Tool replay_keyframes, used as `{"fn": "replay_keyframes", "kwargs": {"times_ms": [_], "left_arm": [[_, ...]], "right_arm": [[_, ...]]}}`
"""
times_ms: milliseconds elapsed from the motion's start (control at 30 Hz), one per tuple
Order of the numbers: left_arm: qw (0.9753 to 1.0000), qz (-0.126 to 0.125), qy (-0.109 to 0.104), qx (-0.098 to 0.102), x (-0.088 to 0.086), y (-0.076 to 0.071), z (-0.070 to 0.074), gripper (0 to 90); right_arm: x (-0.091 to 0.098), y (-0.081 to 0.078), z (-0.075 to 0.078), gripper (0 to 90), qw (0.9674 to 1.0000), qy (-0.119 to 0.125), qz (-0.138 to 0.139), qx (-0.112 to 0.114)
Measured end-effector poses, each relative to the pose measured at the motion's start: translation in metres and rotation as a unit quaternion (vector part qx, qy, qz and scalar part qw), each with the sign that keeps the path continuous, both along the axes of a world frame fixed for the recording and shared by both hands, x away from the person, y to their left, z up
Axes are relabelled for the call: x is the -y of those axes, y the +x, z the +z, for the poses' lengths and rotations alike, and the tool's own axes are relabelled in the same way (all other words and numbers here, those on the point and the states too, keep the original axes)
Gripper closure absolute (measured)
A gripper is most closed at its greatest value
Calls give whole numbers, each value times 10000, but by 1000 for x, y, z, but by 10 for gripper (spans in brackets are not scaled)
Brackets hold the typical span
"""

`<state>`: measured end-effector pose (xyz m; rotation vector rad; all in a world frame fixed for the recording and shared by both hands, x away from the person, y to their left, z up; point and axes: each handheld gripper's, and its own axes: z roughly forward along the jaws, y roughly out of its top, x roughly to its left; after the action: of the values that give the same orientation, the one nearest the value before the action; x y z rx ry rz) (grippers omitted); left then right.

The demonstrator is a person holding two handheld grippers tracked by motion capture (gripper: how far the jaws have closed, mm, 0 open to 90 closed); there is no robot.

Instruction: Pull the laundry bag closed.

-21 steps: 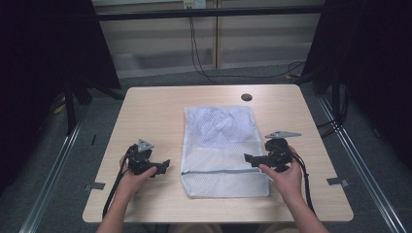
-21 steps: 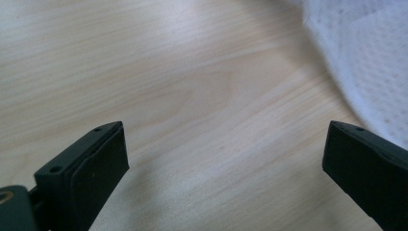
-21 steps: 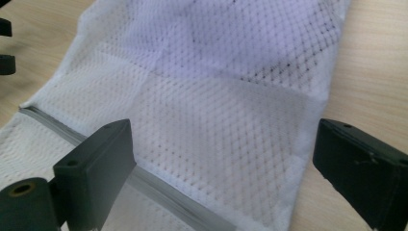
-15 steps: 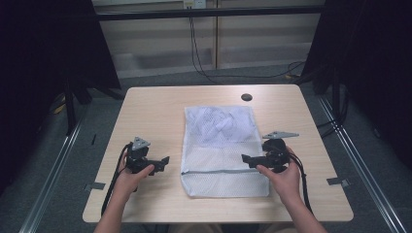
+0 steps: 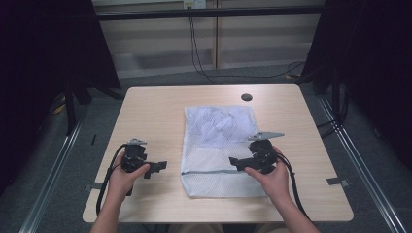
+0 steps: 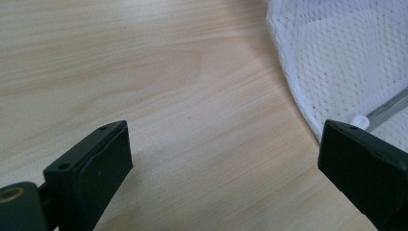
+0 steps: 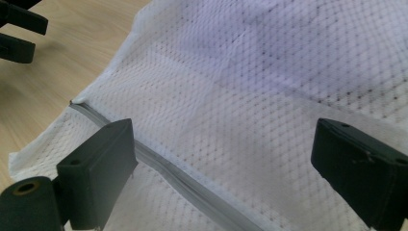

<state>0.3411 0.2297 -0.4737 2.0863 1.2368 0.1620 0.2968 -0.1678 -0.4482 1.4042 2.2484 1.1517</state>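
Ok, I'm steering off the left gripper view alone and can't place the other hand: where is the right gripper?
Observer: The right gripper is over the white mesh bag, jaws open with nothing between them.
Operator: And that grey strip by my right jaw?
Observer: It is the zipper, running across the whole bag near the person's end.
Operator: Is anything in the bag?
Observer: The high view shows crumpled white fabric in its far half.

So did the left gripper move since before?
Yes. The left gripper has slid toward the table's near edge, away from the dark round hole at the far side. The mesh bag lies as before.
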Motion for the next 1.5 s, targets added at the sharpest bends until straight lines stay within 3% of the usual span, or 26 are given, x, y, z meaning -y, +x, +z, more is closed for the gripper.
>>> {"fn": "replay_keyframes", "kwargs": {"times_ms": [100,400,700,800,933,1033,1367,1467,1500], "left_arm": [[9999,-37,105,15,2,-1,-1,41],[9996,-227,146,32,4,-5,2,38],[9995,-302,31,59,8,-7,4,31],[9993,-360,78,93,8,-7,5,29],[9990,-432,-21,52,13,-8,5,29],[9989,-473,39,61,13,-7,6,29],[9991,-401,-19,107,11,-9,9,32],[9990,-442,-58,93,11,-10,9,32],[9986,-527,21,76,10,-11,10,33]], "right_arm": [[-6,1,-1,79,10000,11,63,-45],[-26,5,-7,98,9994,-8,265,-210],[-56,10,-9,137,9983,159,446,-326],[-65,11,-9,147,9978,197,507,-371],[-71,12,-9,152,9976,145,547,-397],[-75,12,-9,162,9974,148,550,-438],[-92,13,-10,213,9961,336,580,-572],[-97,14,-13,231,9951,343,601,-707],[-99,14,-13,235,9948,370,615,-718]]}}
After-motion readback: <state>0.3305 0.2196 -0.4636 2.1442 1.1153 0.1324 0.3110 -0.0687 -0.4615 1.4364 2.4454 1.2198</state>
